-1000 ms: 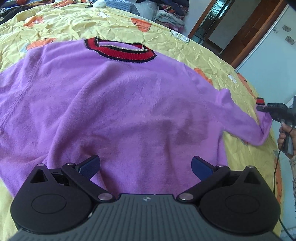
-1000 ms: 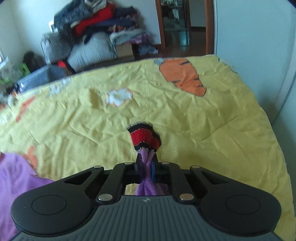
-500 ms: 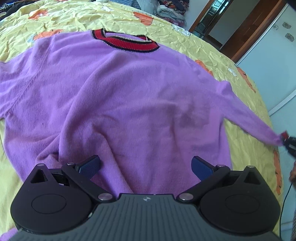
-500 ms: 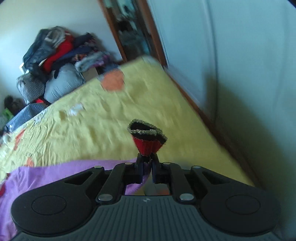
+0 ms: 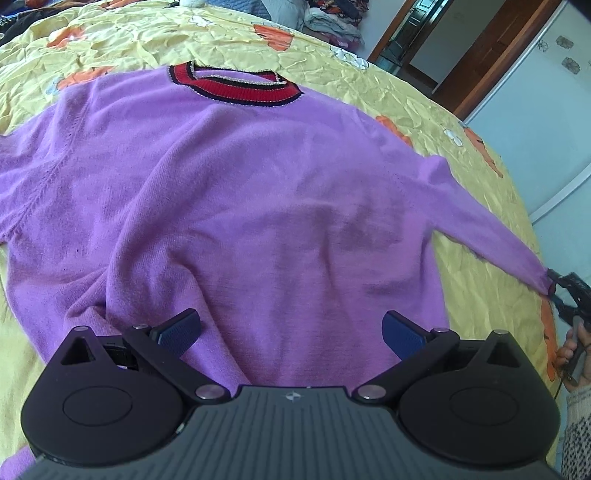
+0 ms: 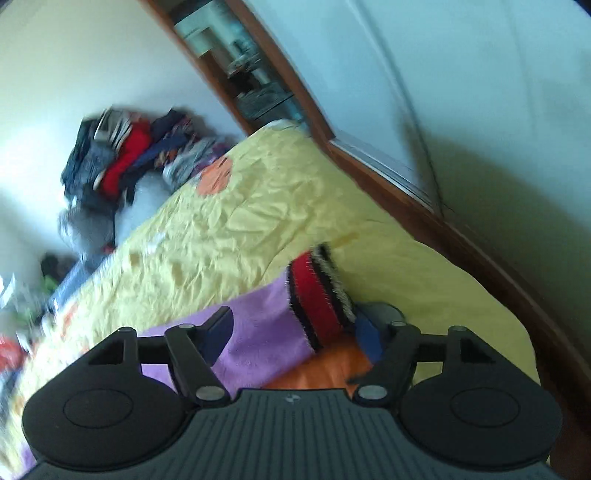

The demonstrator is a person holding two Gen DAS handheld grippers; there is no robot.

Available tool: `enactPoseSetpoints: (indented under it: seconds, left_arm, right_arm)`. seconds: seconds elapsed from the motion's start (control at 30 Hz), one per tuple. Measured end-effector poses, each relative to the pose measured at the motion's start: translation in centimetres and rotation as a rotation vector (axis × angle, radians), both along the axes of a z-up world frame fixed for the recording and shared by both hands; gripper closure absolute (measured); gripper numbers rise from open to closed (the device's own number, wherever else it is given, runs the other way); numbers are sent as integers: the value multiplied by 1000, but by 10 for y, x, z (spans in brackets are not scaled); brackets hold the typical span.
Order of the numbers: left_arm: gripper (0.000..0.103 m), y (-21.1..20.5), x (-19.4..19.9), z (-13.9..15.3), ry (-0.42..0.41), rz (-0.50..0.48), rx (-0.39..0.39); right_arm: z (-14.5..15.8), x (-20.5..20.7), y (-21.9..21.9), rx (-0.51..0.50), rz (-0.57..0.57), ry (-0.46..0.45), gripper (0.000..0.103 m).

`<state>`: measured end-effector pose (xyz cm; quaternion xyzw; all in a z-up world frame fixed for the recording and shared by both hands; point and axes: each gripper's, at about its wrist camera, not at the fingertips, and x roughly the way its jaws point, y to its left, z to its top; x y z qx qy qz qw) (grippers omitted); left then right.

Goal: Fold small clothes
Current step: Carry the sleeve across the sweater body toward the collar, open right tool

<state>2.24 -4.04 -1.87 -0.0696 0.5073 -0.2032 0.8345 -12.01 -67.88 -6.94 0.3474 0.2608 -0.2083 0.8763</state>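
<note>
A purple sweater point(image 5: 240, 206) with a red and black collar point(image 5: 236, 86) lies spread flat on a yellow bedspread point(image 5: 258, 48). My left gripper point(image 5: 290, 332) is open and empty, just above the sweater's hem. The right sleeve point(image 5: 491, 243) is stretched out to the right. In the right wrist view my right gripper point(image 6: 295, 332) is open, and the sleeve's red and black cuff point(image 6: 317, 295) lies loose between its fingers on the bed. The right gripper also shows in the left wrist view point(image 5: 567, 295) at the sleeve end.
The bed's right edge runs beside a wooden frame and pale wall point(image 6: 461, 206). A pile of clothes point(image 6: 125, 166) sits past the far end of the bed. A doorway point(image 5: 417, 33) is at the back right.
My right gripper pulled the sleeve out straight to the right, then opened and let the cuff go. The left gripper stayed open near the hem.
</note>
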Motion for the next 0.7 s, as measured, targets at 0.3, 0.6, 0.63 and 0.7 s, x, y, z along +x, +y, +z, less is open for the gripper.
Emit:
enactPoseSetpoints:
  seconds: [0.3, 0.6, 0.63, 0.7]
  left_arm:
    - [0, 14, 4, 6, -15, 20, 6]
    - [0, 36, 7, 12, -82, 59, 53]
    - [0, 35, 5, 12, -95, 46, 69]
    - [0, 33, -1, 10, -104, 14, 96]
  right_arm:
    - [51, -15, 29, -33, -5, -130, 97]
    - [119, 80, 166, 23, 341, -269, 97]
    - [115, 97, 185, 50, 374, -272, 97]
    - [107, 133, 222, 120, 463, -276, 97]
